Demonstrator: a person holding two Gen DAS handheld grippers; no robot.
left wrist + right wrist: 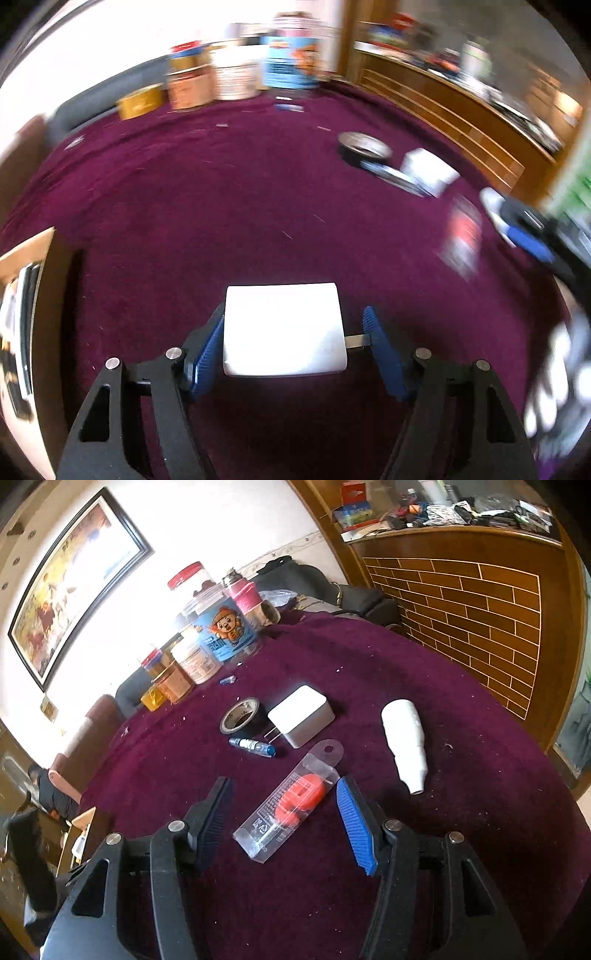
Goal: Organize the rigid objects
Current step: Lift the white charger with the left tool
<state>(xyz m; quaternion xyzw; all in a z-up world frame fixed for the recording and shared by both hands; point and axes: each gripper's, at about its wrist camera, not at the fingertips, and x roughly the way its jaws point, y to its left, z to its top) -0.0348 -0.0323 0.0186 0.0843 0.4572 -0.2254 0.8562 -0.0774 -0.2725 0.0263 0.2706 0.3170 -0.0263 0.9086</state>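
We carry a white block in the left gripper, low in the centre of the left wrist frame. The left blue pad lies against the block's side. The right pad stands slightly off the block, with a thin metal prong bridging the gap, so we judge the fingers to be pinching the block by its prong end. The view is blurred.

In the right wrist frame, the right gripper hangs with its fingers spread wide above a clear packet holding an orange part. The packet lies flat on the purple cloth, in the lower centre of the frame, between the two pads and touching neither.

The coming move turns on one relation: the packet's long axis runs diagonally, from lower left to upper right, with its hang tab toward the upper right. The fingers close left to right, so they meet the packet obliquely across its width. We judge the right gripper to be the nearer one for this pick.

Above the packet lie a white charger, a tape roll and a small tube. A white bottle lies on its side at right, neck toward the lower edge
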